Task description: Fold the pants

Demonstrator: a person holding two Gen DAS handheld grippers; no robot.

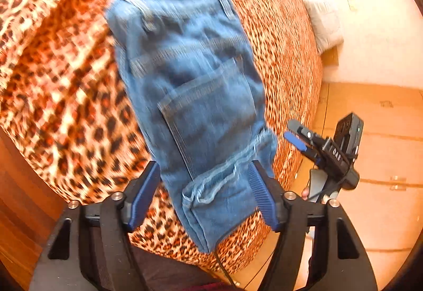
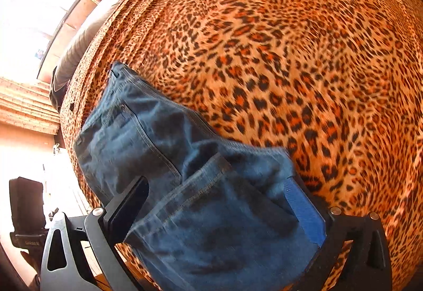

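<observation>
Folded jeans (image 1: 193, 111) lie on the leopard-print bedspread (image 1: 66, 79), near its edge, back pocket (image 1: 208, 116) and belt loops facing up. All positions below are relative to the jeans

Left gripper (image 1: 203, 195): jaws spread, straddling the hem end of the jeans. Blue pads (image 1: 144, 195) stand either side of the denim with a visible gap on the left side; right pad just beside the fabric, contact there is not clear. Not clamped as far as I can see. Frame is motion-blurred

Right gripper (image 2: 219, 209): jaws at full spread, the folded leg end of the jeans (image 2: 206, 211) sits between them. Blue pad (image 2: 304, 211) on the far side is at the cloth edge, dark pad on the other side stands off it. No squeeze visible

From the left wrist view the right gripper (image 1: 297, 136) shows beyond the hem corner of the jeans, off the bedspread edge, over the tan floor (image 1: 383, 145)

White pillow (image 1: 325, 21) lies past the bedspread edge, well apart from the jeans
</observation>
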